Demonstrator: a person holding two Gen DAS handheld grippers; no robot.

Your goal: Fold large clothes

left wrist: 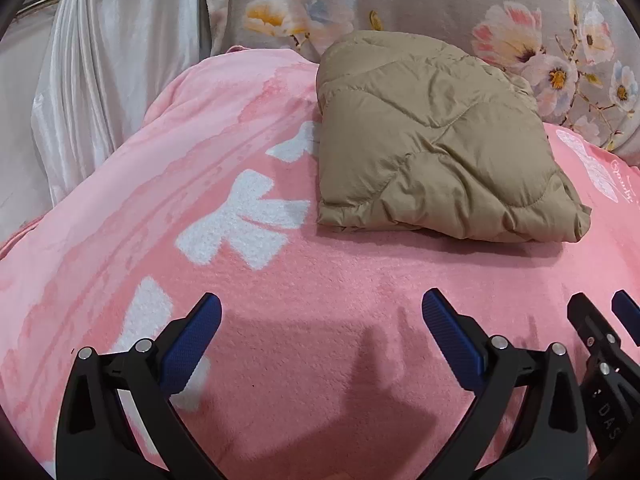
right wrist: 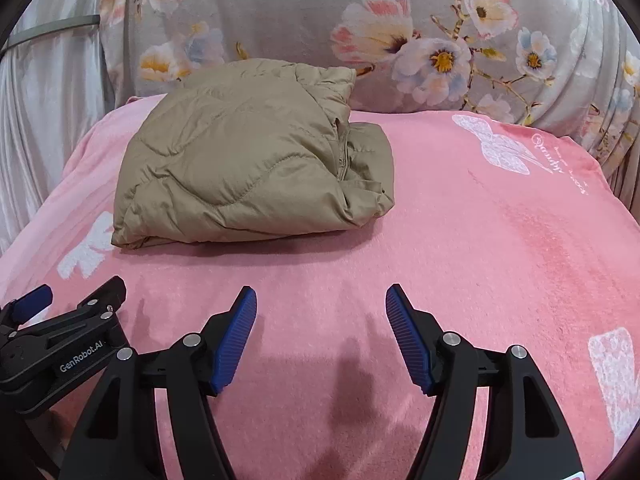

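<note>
The folded tan jacket (right wrist: 248, 152) is seen lying ahead of both claws, left claw (left wrist: 322, 312) and right claw (right wrist: 321, 304), which are spread and empty above the pink blanket (right wrist: 480, 240).

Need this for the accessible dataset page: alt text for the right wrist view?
A tan quilted jacket, folded into a compact bundle, lies on a pink blanket in front of a grey floral cushion. The right gripper is open and empty over the blanket in the foreground; the left gripper shows at lower left.
</note>
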